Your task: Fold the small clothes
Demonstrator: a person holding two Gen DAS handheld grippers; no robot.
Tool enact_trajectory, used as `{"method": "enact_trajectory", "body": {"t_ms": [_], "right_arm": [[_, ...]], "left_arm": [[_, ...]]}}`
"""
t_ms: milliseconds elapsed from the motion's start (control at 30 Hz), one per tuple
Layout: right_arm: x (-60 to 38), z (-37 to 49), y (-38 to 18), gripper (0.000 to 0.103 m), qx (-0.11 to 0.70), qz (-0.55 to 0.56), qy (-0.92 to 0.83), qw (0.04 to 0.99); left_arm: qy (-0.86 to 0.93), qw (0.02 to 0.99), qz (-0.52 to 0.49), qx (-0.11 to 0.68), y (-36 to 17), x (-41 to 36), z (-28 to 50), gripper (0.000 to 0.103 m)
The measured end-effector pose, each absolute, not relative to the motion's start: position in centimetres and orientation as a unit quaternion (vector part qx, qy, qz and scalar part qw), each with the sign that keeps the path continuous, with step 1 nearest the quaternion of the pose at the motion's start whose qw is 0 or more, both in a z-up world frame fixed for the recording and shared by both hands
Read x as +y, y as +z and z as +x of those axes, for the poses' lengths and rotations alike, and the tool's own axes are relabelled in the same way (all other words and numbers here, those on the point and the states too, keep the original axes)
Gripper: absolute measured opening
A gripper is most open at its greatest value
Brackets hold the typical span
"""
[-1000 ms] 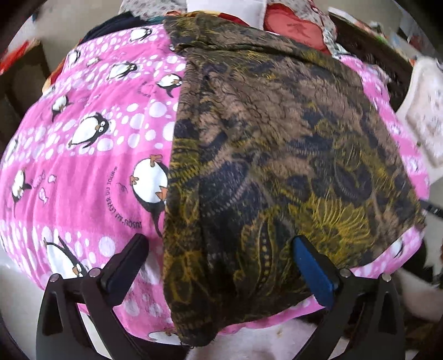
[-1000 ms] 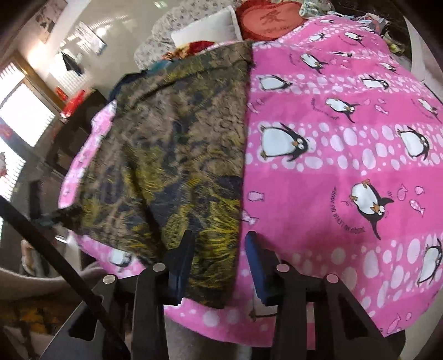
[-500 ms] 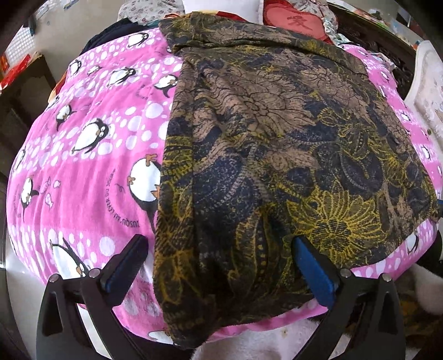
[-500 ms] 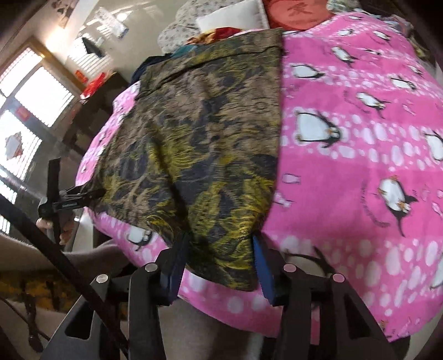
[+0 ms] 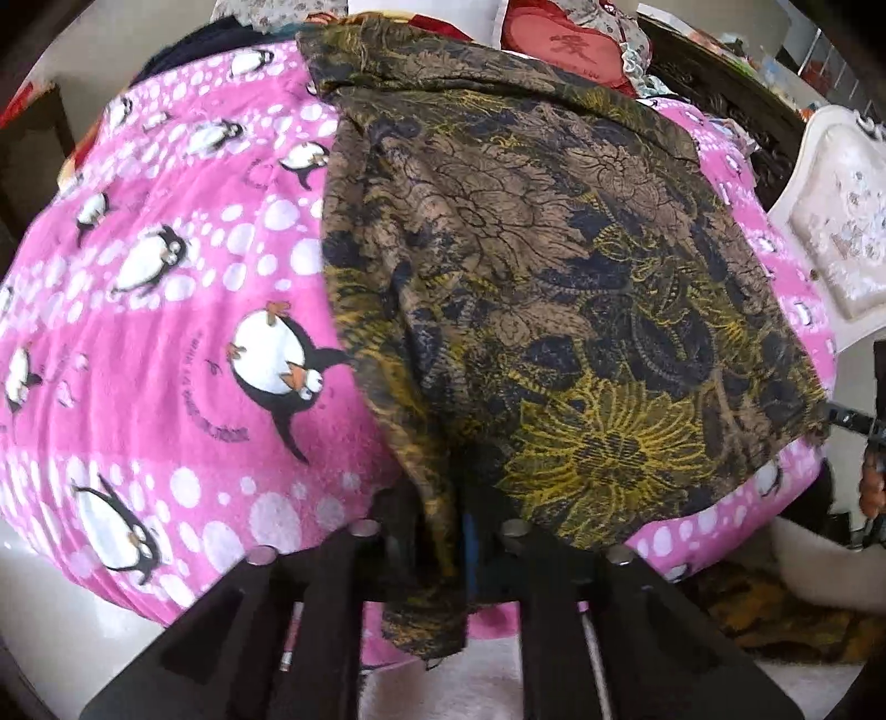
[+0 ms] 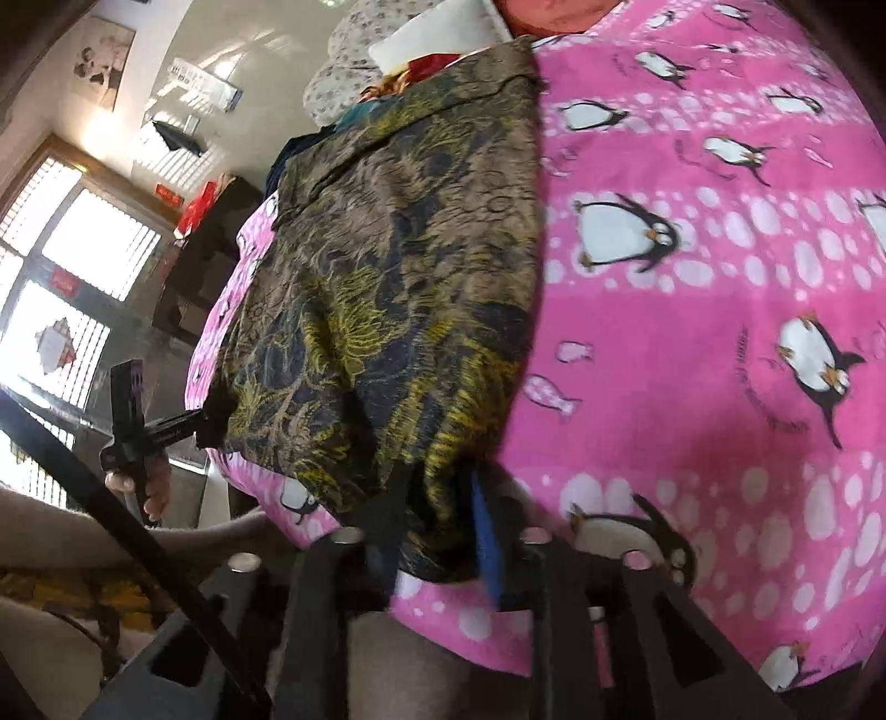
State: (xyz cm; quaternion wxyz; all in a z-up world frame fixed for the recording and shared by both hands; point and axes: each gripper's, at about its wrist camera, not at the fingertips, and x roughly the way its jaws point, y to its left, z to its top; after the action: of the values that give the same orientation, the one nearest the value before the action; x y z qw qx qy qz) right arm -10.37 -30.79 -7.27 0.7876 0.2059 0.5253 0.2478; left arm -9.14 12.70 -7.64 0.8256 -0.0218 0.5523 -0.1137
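Observation:
A brown, navy and yellow floral garment (image 5: 554, 288) lies spread on a pink penguin-print blanket (image 5: 166, 343); it also shows in the right wrist view (image 6: 398, 288). My left gripper (image 5: 443, 531) is shut on the garment's near left corner, cloth hanging between the fingers. My right gripper (image 6: 437, 526) is shut on the garment's near right corner at the blanket's (image 6: 692, 332) front edge. The left gripper also shows in the right wrist view (image 6: 210, 421), pinching the far corner.
Pillows and a red heart cushion (image 5: 559, 44) are piled at the far end. A white chair back (image 5: 836, 210) stands at the right. Dark wooden furniture (image 6: 210, 243) and windows (image 6: 72, 266) lie to the left in the right wrist view.
Both grippers have closed on the garment's near corners: the left from wide open, the right from half open. Both moved in towards the near hem.

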Motion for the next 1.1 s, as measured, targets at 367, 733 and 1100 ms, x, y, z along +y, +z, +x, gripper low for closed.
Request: {"method": "enact_trajectory", "body": {"t_ms": [367, 733, 1100], "right_arm": [[-29.6, -9.7, -7.8, 0.037, 0.523, 0.207, 0.287, 0.775], [-28.9, -9.6, -7.3, 0.019, 0.512, 0.174, 0.293, 0.788], [-29.2, -6.2, -0.9, 0.011, 0.403, 0.209, 0.367, 0.812]], "left_arm": [[-0.141, 0.820, -0.055, 0.552, -6.8, 13.1, -9.6, 0.054], [-0.138, 0.821, -0.033, 0.553, -7.2, 13.1, -9.7, 0.050], [-0.194, 0.841, -0.073, 0.501, -0.9, 14.7, -6.1, 0.005]]}}
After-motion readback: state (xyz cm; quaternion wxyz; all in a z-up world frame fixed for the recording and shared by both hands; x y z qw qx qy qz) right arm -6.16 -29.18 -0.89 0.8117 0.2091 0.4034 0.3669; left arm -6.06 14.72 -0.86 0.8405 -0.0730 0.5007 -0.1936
